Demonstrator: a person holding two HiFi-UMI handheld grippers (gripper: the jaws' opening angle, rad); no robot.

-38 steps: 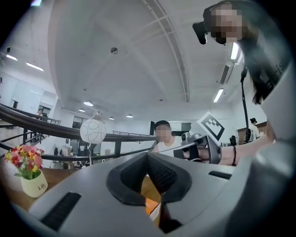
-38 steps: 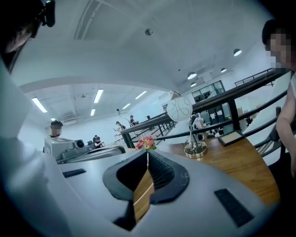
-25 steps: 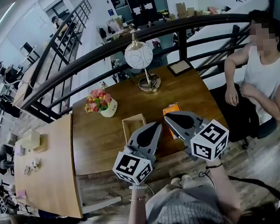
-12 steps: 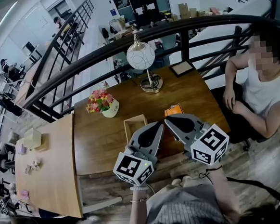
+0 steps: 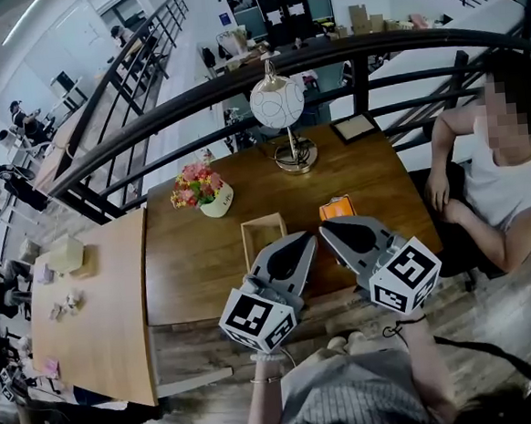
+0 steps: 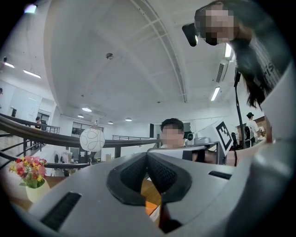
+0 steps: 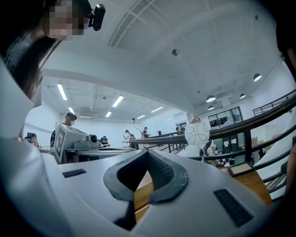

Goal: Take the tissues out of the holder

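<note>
A small open-topped wooden box (image 5: 262,238), the likely tissue holder, stands on the dark wooden table (image 5: 187,258), with a flat orange pack (image 5: 337,207) to its right. What lies inside the box cannot be made out. My left gripper (image 5: 304,237) hovers just right of the box over the table's near edge, jaws shut and empty. My right gripper (image 5: 324,227) hangs beside it, near the orange pack, also shut and empty. In the left gripper view the left gripper (image 6: 147,154) points up at the room, with orange (image 6: 150,207) showing under the pads. The right gripper (image 7: 147,152) does likewise.
A flower pot (image 5: 202,189), a globe lamp (image 5: 278,105) and a picture frame (image 5: 355,127) stand toward the table's far side. A person (image 5: 510,178) sits at the right end. A lighter table (image 5: 101,329) adjoins on the left, and a black railing (image 5: 237,81) runs behind.
Both grippers have stayed shut and nearly still over the near edge. The seated person has lowered an arm, and the head view has drifted a little.
</note>
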